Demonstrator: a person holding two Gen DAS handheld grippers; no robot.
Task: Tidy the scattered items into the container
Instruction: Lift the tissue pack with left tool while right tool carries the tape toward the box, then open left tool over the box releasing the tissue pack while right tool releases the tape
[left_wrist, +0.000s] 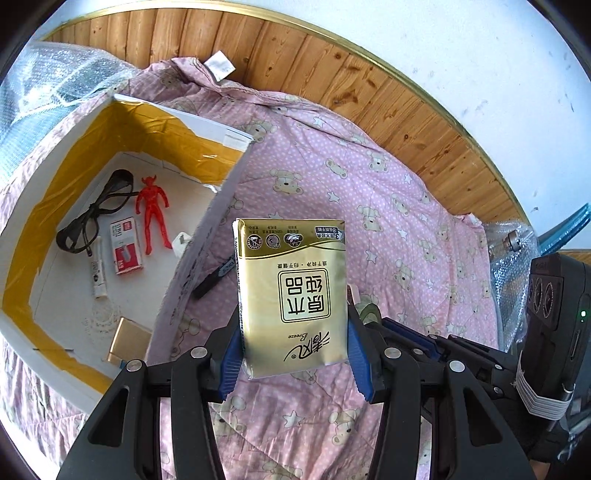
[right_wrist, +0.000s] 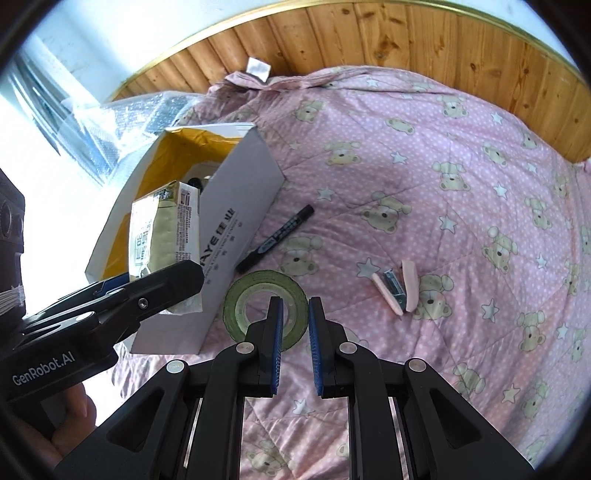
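Note:
My left gripper (left_wrist: 293, 325) is shut on a gold tissue pack (left_wrist: 291, 288) and holds it above the pink quilt, just right of the open white box (left_wrist: 199, 258). From the right wrist view the pack (right_wrist: 159, 236) hangs beside the box's near wall (right_wrist: 236, 229). My right gripper (right_wrist: 294, 306) straddles the near-right rim of a green tape roll (right_wrist: 255, 284) lying on the quilt, with the pads pressed against the rim. A black marker (right_wrist: 277, 238) lies against the box's outer wall. A pink stapler (right_wrist: 397, 290) lies further right.
Inside the box are black glasses (left_wrist: 96, 210), a red figure (left_wrist: 151, 214), a small red-and-white box (left_wrist: 125, 247), a white tube (left_wrist: 98, 273) and a gold card (left_wrist: 127, 339). Bubble wrap (left_wrist: 55, 81) lies behind the box. A wooden headboard (left_wrist: 369, 85) borders the bed.

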